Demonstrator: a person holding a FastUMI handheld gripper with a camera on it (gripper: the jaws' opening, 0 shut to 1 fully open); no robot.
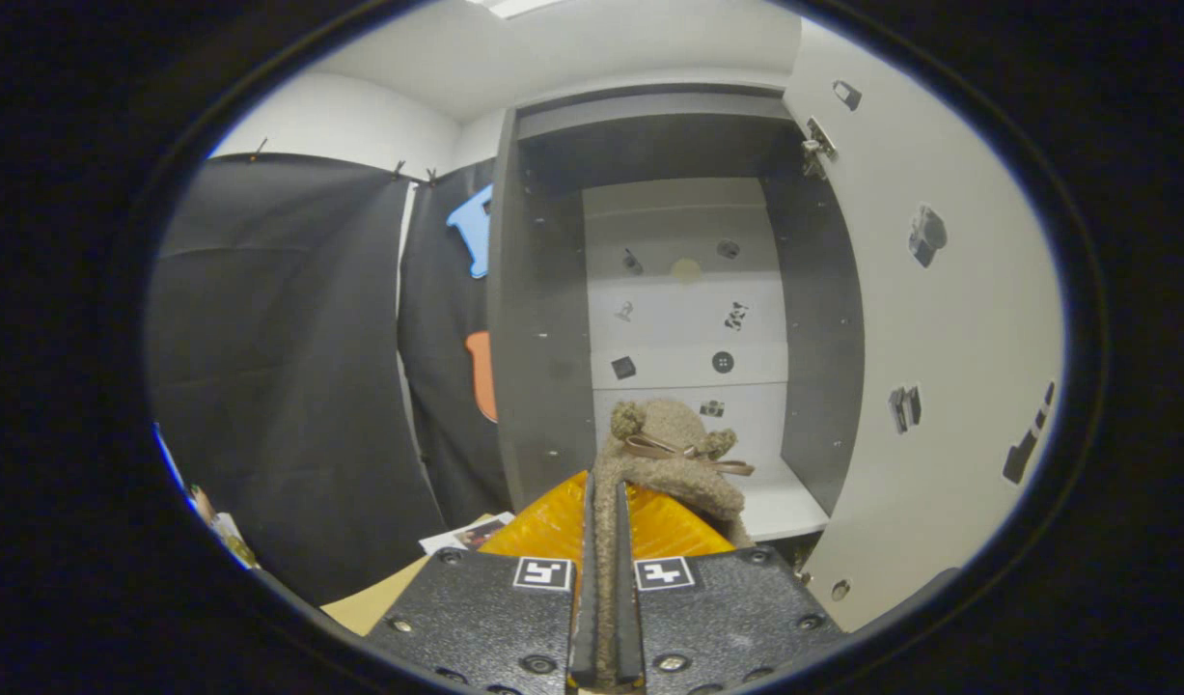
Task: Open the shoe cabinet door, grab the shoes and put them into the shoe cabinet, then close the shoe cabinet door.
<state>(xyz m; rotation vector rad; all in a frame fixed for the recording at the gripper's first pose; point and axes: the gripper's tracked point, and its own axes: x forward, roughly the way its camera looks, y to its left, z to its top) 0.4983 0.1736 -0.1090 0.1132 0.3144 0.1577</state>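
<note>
My gripper [606,512] is shut on a fuzzy tan shoe [671,454], both fingers pinching its rim between them. The shoe has pompoms and a thin brown bow and hangs just ahead of the fingertips. Beyond it stands the dark grey shoe cabinet [543,328], open, with a white back panel [683,319] and a white bottom shelf [780,507]. The cabinet door [939,338] is swung wide open on the right, white on its inner face with small stickers. The shoe sits in front of the cabinet opening, just above the level of the bottom shelf.
Black cloth [283,386] covers the booth wall left of the cabinet. The left cabinet wall [538,386] and the open door bound the opening. Some papers [471,533] and a tan surface [374,603] lie low on the left.
</note>
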